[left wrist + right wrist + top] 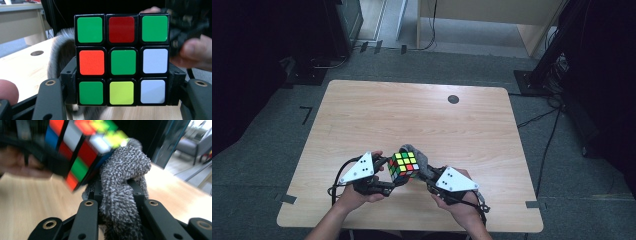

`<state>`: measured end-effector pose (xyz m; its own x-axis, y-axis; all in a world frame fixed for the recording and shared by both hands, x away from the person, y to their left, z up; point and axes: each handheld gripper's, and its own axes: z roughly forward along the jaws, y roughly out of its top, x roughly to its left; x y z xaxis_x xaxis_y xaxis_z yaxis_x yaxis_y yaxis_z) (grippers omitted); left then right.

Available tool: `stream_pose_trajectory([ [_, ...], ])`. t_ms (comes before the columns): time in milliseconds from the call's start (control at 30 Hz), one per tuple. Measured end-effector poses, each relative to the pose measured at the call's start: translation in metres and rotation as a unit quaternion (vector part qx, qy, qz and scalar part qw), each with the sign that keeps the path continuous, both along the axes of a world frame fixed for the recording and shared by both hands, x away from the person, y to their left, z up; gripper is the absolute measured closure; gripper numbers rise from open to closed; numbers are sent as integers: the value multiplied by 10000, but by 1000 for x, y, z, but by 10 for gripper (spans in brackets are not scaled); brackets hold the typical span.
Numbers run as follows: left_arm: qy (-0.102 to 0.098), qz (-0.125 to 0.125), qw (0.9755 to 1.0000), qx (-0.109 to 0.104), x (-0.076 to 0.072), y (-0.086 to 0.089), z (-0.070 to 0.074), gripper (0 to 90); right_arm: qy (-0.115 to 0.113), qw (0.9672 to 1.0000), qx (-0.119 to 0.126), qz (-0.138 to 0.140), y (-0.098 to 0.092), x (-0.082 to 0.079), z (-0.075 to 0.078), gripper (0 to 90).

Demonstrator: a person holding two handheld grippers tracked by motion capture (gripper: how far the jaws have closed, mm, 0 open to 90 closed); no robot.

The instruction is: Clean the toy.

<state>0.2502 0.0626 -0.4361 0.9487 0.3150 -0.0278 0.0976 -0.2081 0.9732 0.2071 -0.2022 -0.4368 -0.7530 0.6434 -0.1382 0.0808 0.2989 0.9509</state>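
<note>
A scrambled colour cube (403, 167) hangs just above the near part of the wooden table (412, 115). My left gripper (393, 181) is shut on the cube (122, 60), its jaws pressing on the cube's two sides in the left gripper view. My right gripper (424, 172) is shut on a bunched grey cloth (121, 187). The cloth (418, 159) presses against the cube's far right side. In the right gripper view the cube (80, 147) sits blurred at the upper left, touching the cloth.
A dark round hole (453, 99) marks the far right part of the table. Carpeted floor, cables and dark stands surround the table. A person's hands (357, 197) hold both grippers at the near edge.
</note>
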Motion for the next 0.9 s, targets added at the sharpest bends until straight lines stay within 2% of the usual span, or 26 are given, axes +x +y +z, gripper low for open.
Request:
stream_pose_trajectory([
  [67,53,30,10000,-51,1,1,1,337,-146,9999,75,42,-3,-1,2,755],
  [167,220,15,9994,-257,4,4,3,336,-250,9987,-303,321,5,-4,-6,754],
  [233,325,47,9990,-299,6,7,3,336,-314,9961,-662,485,15,-6,-12,752],
  [300,430,13,9985,-338,9,9,1,337,-404,9953,-762,447,18,-7,-11,749],
  [400,472,-44,9985,-289,10,10,1,337,-539,9970,-514,203,12,-7,-3,746],
  [433,490,-71,9984,-277,10,9,1,337,-591,9975,-362,110,9,-8,0,745],
  [467,510,-91,9983,-276,10,8,1,337,-656,9973,-310,70,7,-8,1,742],
  [533,505,-49,9983,-291,10,8,2,337,-681,9969,-382,103,9,-9,-1,741],
  [600,547,53,9975,-453,10,9,3,336,-491,9972,-476,309,15,-8,-8,731],
  [633,525,189,9967,-593,10,10,4,336,-366,9975,-460,388,17,-8,-11,729],
  [700,616,361,9924,-1003,9,12,4,336,-61,9981,-318,520,25,-8,-20,719],
  [733,632,397,9916,-1061,8,10,3,336,123,9984,-184,515,29,-8,-23,717],
  [833,467,488,9943,-829,2,-2,-2,336,451,9968,279,591,38,-9,-23,719],
  [900,401,607,9943,-776,-1,-7,-5,336,551,9953,560,560,44,-12,-19,724],
])
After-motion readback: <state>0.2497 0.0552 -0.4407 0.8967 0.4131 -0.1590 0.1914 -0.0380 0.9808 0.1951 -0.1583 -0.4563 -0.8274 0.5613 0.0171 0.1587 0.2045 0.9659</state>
